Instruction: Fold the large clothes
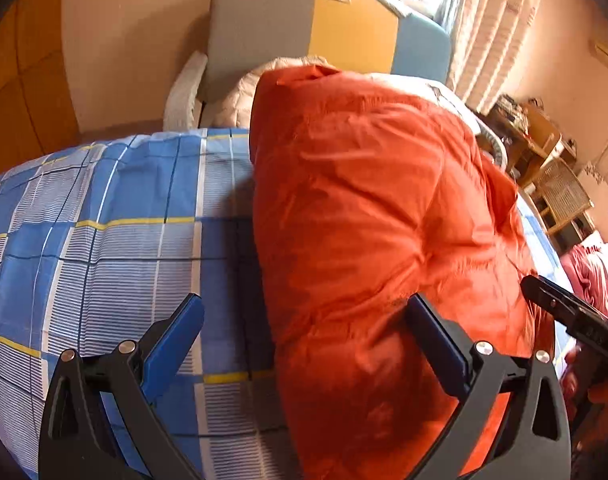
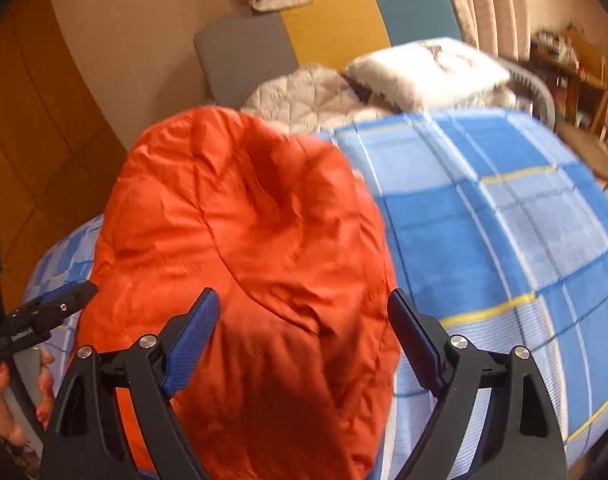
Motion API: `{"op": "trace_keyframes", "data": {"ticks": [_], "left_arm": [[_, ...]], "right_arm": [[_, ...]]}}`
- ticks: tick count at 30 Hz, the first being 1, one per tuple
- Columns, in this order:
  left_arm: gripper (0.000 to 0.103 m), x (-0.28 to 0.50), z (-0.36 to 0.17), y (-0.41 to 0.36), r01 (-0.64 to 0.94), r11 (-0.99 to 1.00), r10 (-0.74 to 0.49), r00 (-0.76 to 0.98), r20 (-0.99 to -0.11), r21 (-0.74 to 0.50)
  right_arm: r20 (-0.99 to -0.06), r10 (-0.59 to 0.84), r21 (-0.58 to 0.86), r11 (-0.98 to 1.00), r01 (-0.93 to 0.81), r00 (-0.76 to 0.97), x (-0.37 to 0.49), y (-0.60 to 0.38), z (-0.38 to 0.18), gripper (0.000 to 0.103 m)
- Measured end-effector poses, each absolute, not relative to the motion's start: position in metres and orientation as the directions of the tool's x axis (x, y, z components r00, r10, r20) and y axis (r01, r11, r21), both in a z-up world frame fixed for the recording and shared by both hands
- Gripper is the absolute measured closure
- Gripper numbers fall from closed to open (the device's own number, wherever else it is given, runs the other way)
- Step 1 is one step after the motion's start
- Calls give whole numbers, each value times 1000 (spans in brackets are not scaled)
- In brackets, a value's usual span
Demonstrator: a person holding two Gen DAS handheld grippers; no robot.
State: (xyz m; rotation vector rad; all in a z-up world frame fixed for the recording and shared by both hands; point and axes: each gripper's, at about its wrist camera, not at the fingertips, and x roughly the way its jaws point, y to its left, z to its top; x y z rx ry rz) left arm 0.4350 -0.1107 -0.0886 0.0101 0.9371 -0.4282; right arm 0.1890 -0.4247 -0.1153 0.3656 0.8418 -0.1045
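A puffy orange down jacket [image 1: 367,216] lies in a long bundle on the blue checked bed cover [image 1: 104,220]. It also fills the middle of the right wrist view [image 2: 248,248]. My left gripper [image 1: 304,312] is open and empty over the jacket's left edge, its right finger against the fabric. My right gripper [image 2: 302,308] is open and empty just above the jacket's near end. The right gripper also shows at the right edge of the left wrist view [image 1: 563,312]. The left gripper shows at the left edge of the right wrist view [image 2: 52,308].
A white quilted garment [image 2: 311,96] and a pillow [image 2: 427,68] lie at the head of the bed. A grey, yellow and blue headboard [image 1: 304,32] stands behind. Curtains [image 1: 491,20] and wooden chairs [image 1: 559,192] are to the right. A pink garment [image 1: 591,272] lies far right.
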Motion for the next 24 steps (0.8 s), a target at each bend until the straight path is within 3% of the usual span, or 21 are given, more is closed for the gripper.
{"op": "trace_keyframes", "data": {"ticks": [11,16,18,24], "left_arm": [[2,437,-110,-115,404,879,-424,422,-802,-252],[2,451,-138,-108,347,812,-567,282,-774,-469],[2,452,-145,-110,344,784,-607,251,-754,-516],[33,440,-123,-128,443,782,-586,287,-757,-438]], "right_arm": [[-767,342,491,858,153,543,225,-441,-168,6],[-724,446,584,802,123,527,233,-450,-185,8],[-700,480,619,777,115,529,234,-454,-188,14],[-622,561,705,704,80,546,232,-462,-187,52]]}}
